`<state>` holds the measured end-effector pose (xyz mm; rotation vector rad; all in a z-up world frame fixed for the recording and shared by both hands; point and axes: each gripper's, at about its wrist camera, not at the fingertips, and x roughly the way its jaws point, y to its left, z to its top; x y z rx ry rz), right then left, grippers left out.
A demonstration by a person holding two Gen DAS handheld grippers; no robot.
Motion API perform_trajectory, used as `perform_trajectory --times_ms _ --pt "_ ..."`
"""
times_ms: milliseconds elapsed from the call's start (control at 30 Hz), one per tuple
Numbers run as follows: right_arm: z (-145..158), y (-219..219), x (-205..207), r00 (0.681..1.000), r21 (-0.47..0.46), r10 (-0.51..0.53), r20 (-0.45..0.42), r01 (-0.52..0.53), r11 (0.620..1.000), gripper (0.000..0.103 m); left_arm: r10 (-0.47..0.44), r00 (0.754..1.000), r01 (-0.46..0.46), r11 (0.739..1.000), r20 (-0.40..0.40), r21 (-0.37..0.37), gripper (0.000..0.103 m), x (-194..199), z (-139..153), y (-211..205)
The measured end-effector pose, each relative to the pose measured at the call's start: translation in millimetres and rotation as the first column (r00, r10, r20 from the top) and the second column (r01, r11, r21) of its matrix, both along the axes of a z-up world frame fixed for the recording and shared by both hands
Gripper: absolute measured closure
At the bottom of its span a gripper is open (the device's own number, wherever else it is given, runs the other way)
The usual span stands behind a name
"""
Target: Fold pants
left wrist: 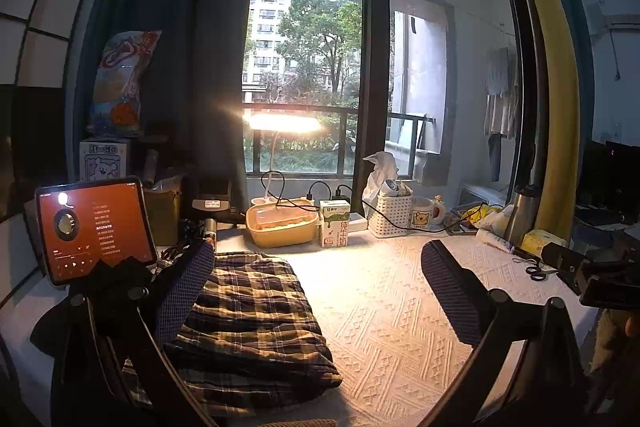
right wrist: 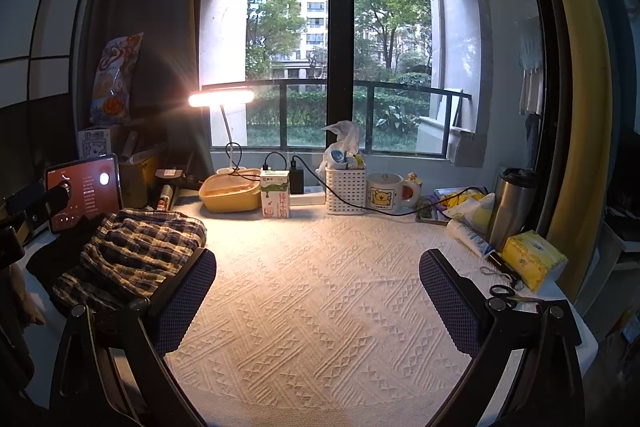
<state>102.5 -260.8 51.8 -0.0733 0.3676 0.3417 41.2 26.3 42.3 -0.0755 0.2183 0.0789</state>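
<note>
Over on the left side of the surface (right wrist: 320,287), which has a white textured cloth over it, the plaid pants (left wrist: 248,311) are lying in a folded, slightly rumpled bundle, with something dark tucked under their left edge. The left gripper (left wrist: 320,291) hangs right by them with its fingers spread wide and nothing between them; its left finger (left wrist: 184,291) overlaps the near-left part of the bundle in that view, but I honestly can't tell if it's touching the cloth or just above it. The right gripper (right wrist: 318,301) sits over the bare middle of the surface, fingers also wide apart and holding nothing, with the pants just off its left finger (right wrist: 186,293). Just behind the pants there's a tablet (left wrist: 94,229) propped up showing a red music screen. Along the far edge, under the window, you get a lit desk lamp (right wrist: 221,98), a yellow container (right wrist: 230,195), a milk carton (right wrist: 275,194), a white slotted basket (right wrist: 346,191) stuffed with odds and ends, and a mug with a cartoon bear (right wrist: 386,193). Over on the right there's a steel tumbler (right wrist: 510,207), a yellow tissue pack (right wrist: 534,259) and a pair of black-handled scissors (right wrist: 506,293) near the right gripper's right finger. A snack bag (left wrist: 124,83) stands on some boxes at the far left.
</note>
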Motion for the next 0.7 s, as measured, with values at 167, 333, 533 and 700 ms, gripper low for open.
perform_trajectory --times_ms 167,333,533,700 --pt "-0.3 -0.2 -0.2 1.0 0.0 0.0 0.001 0.0 1.0 0.001 0.002 1.0 -0.002 1.0 0.001 0.0 0.001 -0.4 -0.3 -0.3" --pt "-0.1 0.1 -0.1 1.0 -0.001 0.002 0.0 -0.002 1.0 0.001 0.001 1.0 -0.001 1.0 0.001 0.001 0.001 -0.9 -0.3 -0.8" --pt "-0.2 0.1 0.1 1.0 -0.002 0.0 0.0 0.0 1.0 0.001 -0.002 1.0 0.002 1.0 0.0 0.001 0.001 -0.8 -0.5 -0.9" --pt "-0.1 0.5 -0.2 1.0 -0.003 0.002 0.0 -0.002 1.0 0.001 -0.008 1.0 0.008 1.0 0.007 -0.003 0.001 -2.2 -0.2 -1.0"
